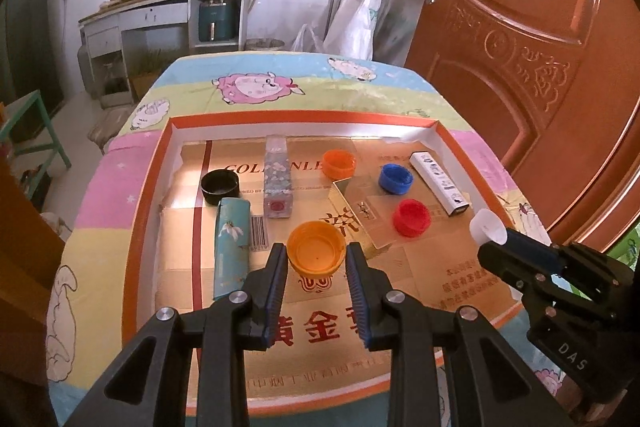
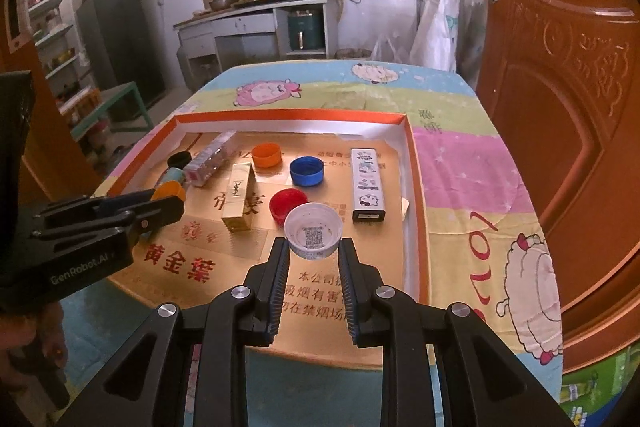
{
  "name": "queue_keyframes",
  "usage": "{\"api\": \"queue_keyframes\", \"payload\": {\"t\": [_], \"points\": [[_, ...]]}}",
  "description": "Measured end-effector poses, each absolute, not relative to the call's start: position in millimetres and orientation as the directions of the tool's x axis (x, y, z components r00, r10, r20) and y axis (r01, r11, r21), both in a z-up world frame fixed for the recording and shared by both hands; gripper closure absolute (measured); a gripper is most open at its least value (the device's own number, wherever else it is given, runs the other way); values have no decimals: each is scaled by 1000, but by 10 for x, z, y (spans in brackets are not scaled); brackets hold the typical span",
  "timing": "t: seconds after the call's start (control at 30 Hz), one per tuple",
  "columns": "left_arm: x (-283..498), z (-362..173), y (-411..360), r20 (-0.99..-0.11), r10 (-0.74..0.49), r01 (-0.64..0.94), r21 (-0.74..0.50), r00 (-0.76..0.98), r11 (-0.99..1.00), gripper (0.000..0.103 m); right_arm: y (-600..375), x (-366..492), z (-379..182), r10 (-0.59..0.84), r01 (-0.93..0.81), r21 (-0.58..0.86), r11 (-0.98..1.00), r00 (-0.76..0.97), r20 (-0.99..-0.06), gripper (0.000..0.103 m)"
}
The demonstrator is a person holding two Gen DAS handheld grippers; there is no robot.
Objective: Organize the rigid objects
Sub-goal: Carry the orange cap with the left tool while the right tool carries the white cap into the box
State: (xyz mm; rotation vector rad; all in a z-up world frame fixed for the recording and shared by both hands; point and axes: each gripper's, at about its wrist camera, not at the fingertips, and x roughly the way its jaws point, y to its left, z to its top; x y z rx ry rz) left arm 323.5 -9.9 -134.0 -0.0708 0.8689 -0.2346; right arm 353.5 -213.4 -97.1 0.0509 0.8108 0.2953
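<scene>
Left gripper (image 1: 317, 259) grasped a yellow-orange plastic bottle cap (image 1: 317, 253) above the tray's near half. Right gripper (image 2: 313, 245) pinched a white plastic cap (image 2: 313, 231) at the tray's 4 o'clock. Sorting looked early: four caps and four boxes lay scattered in the shallow orange-rimmed cardboard tray (image 1: 148, 163). Cartoon-sheep tablecloth (image 1: 256, 87); kitchen counter at 12, brown carved door (image 1: 532, 39) at 2.

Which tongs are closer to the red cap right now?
Right. The right tongs, holding a white cap, sit just in front of the red cap; the left tongs are farther off to its left.
</scene>
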Motion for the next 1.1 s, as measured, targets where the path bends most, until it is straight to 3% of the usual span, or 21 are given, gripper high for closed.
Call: {"api": "queue_keyframes", "payload": {"t": [1.1], "points": [[3443,-1554,-141,-789,-192,175,-109,583,979,72,-2108,3835,-1239,265,-223,160,962,598,-756,77]]}}
